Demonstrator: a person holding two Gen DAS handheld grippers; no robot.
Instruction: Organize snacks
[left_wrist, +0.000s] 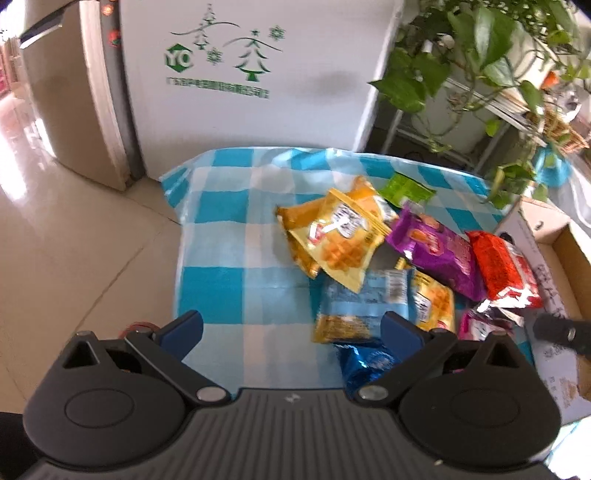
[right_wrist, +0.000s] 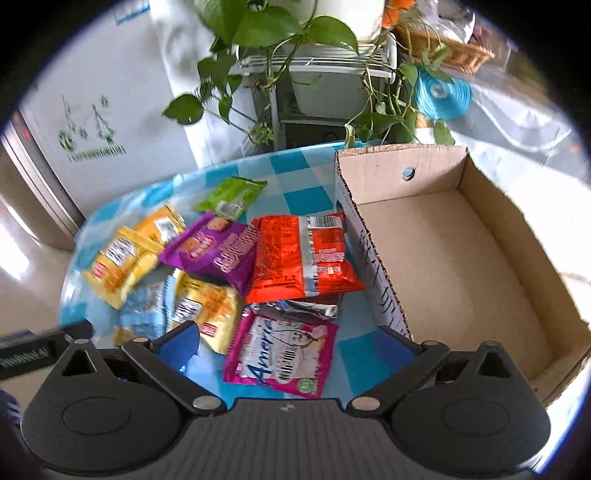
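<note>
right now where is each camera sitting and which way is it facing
Left wrist: on the left gripper, looking forward and down over the checked tablecloth at the snack pile; its open blue fingers show.
Right wrist: on the right gripper, facing the pink packet and the empty cardboard box; open fingers show.
Shared: the red packet, the purple packet, the plant.

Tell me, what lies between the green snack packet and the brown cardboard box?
Only bare blue-and-white checked tablecloth separates the green snack packet from the brown cardboard box; the right wrist view shows it clearly.
</note>
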